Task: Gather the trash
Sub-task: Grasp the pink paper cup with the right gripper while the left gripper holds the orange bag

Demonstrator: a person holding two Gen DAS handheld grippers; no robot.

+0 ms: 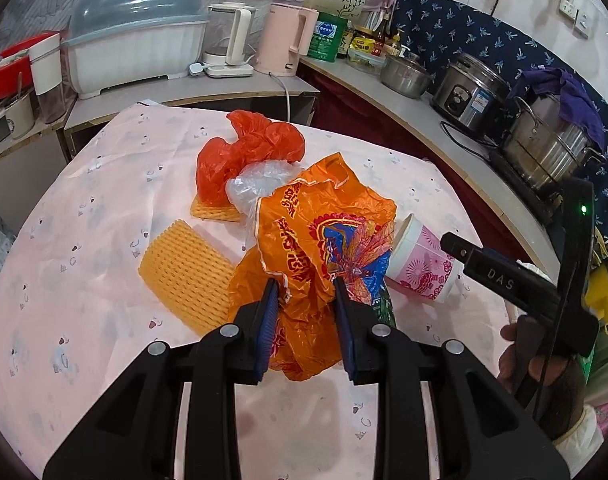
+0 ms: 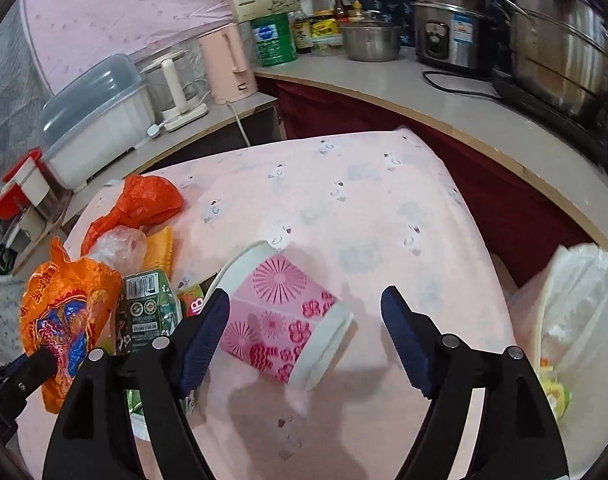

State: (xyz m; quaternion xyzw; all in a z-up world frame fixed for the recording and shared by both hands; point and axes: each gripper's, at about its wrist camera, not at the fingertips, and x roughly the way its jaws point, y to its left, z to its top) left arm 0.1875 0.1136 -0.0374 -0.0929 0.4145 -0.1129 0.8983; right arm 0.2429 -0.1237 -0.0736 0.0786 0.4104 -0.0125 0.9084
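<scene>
My left gripper [image 1: 305, 286] is shut on a crumpled orange printed plastic bag [image 1: 323, 240], which bulges between its blue pads. The same bag shows at the left of the right wrist view [image 2: 64, 304]. A pink flowered paper cup [image 2: 284, 320] lies on its side on the pink tablecloth [image 2: 363, 220], between the open jaws of my right gripper [image 2: 305, 300], which touch nothing. The cup also shows in the left wrist view [image 1: 419, 264]. Other trash: a red plastic bag [image 1: 248, 152], a clear bag [image 1: 260, 184], yellow foam netting [image 1: 184, 272], a green carton [image 2: 146, 308].
A white bag [image 2: 575, 304] with rubbish in it hangs open at the table's right edge. Behind the table a counter [image 1: 383, 92] carries kettles, a dish box, pots and a rice cooker [image 1: 471, 96]. My right gripper's body [image 1: 515, 284] is at the right of the left view.
</scene>
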